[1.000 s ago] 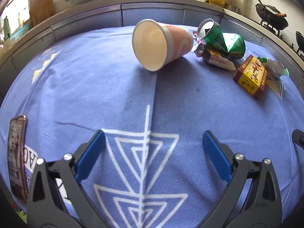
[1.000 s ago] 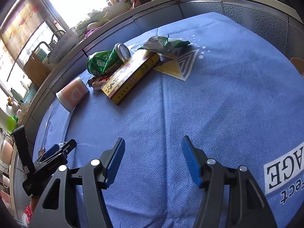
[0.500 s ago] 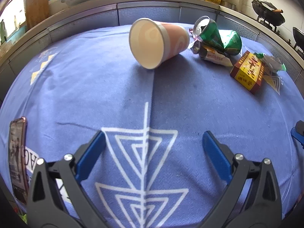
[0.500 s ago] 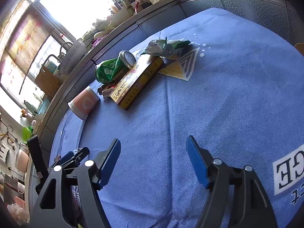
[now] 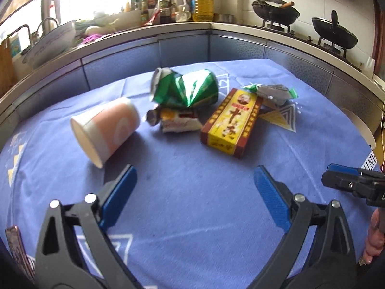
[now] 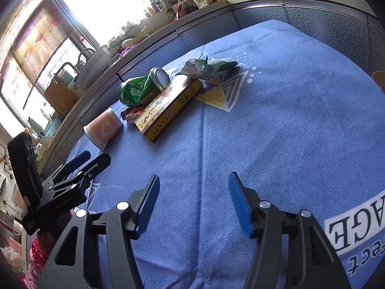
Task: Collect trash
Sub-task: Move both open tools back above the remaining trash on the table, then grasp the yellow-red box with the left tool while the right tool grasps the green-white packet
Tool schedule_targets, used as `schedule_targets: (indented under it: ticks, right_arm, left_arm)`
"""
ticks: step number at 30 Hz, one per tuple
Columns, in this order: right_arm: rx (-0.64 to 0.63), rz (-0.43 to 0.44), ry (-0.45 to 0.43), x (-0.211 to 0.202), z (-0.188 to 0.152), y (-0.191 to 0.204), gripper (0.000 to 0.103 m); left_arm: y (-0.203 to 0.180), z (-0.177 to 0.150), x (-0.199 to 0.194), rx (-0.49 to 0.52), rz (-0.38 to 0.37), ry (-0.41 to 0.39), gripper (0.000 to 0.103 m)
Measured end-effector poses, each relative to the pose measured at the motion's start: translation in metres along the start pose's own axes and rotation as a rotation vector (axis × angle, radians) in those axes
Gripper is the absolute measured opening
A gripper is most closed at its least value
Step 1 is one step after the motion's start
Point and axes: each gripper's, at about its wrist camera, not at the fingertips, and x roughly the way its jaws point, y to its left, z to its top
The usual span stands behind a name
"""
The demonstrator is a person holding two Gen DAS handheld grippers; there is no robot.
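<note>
Trash lies in a loose cluster toward the far side of the desk [image 5: 192, 204], which is covered by a blue cloth. A tipped paper cup [image 5: 105, 130] rests on its side with its mouth toward the camera; just beside it sits a crumpled snack wrapper [image 5: 178, 122], with a crushed green can [image 5: 185, 89] touching it from behind. A yellow-and-red box [image 5: 231, 122] lies flat next to the wrapper, and a grey-green foil packet [image 5: 272, 92] sits at the box's far end.

Nothing is picked up yet. The left gripper [image 5: 192, 192] hovers near the cup, its jaws wide apart and empty. The right gripper [image 6: 193, 197], further from the pile, also has its jaws apart with only cloth between them; they have just been closing a little.

The step in hand looks like the approach to a first piece. The cup is nearest the left gripper and stands clear of the rest, so it seems the natural start. One jaw could go inside the mouth and one outside, pinching the wall near the rim gently, since paper will likely buckle. Taking the can before the wrapper should keep the wrapper from sliding.
</note>
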Motion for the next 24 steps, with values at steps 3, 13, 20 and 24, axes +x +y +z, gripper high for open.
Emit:
schedule_targets:
  ticks: [3,13,20,24]
  right_arm:
    - [-0.001,-0.010,-0.021,-0.004,0.012,-0.010,0.059]
    - [-0.212,-0.116,-0.111,0.019,0.091,-0.006,0.059]
    - [-0.492,-0.192,-0.060,0.071,0.109,0.021,0.045]
    - [-0.448,-0.151,0.008,0.077,0.103,0.010,0.003]
  left_arm:
    - [-0.018,0.017,0.019,0.052,-0.025,0.001,0.094]
    - [-0.042,0.042,0.070,0.109,-0.047,0.090,0.064]
    - [-0.028,0.008,0.027,0.071,-0.112,0.094,0.064]
    - [-0.009,-0.018,0.005,-0.011,-0.118,0.119,0.064]
